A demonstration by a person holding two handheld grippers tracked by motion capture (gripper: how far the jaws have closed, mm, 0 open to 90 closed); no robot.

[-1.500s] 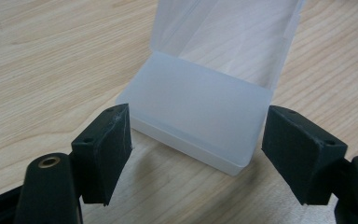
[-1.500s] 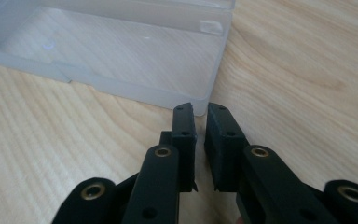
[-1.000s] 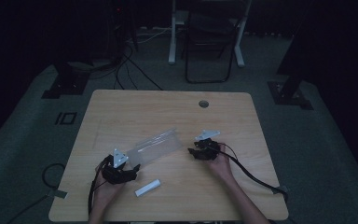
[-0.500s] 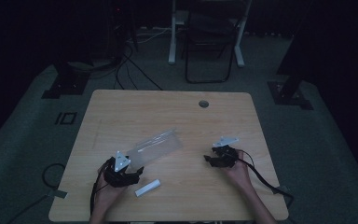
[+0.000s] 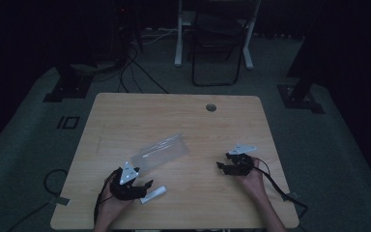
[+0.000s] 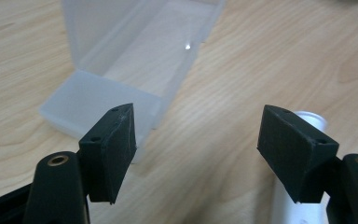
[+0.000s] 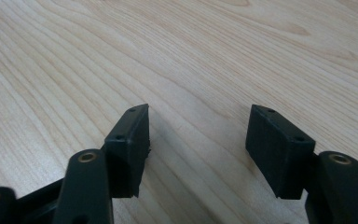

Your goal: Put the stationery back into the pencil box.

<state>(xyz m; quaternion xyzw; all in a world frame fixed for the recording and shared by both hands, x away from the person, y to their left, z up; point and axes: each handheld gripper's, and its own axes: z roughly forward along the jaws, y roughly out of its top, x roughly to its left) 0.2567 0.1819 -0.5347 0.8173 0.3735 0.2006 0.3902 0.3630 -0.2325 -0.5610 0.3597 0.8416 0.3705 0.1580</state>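
A clear plastic case [image 5: 158, 153] lies open mid-table, its far end cut off in the left gripper view. A white tube [image 5: 153, 194], partly hidden by a jaw, lies near the front edge, beside the left gripper [image 5: 147, 185], jaws apart. The right gripper [image 5: 220, 167], jaws apart, rests over bare wood [image 7: 214, 51].

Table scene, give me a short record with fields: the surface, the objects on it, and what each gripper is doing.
surface: light wooden table with a round hole near its far edge
object 1: clear plastic box, open, lying mid-table
object 2: small white plastic tube, on the near left, beside the left gripper
left gripper: open, empty, fingers facing the box
right gripper: open, empty, over bare wood
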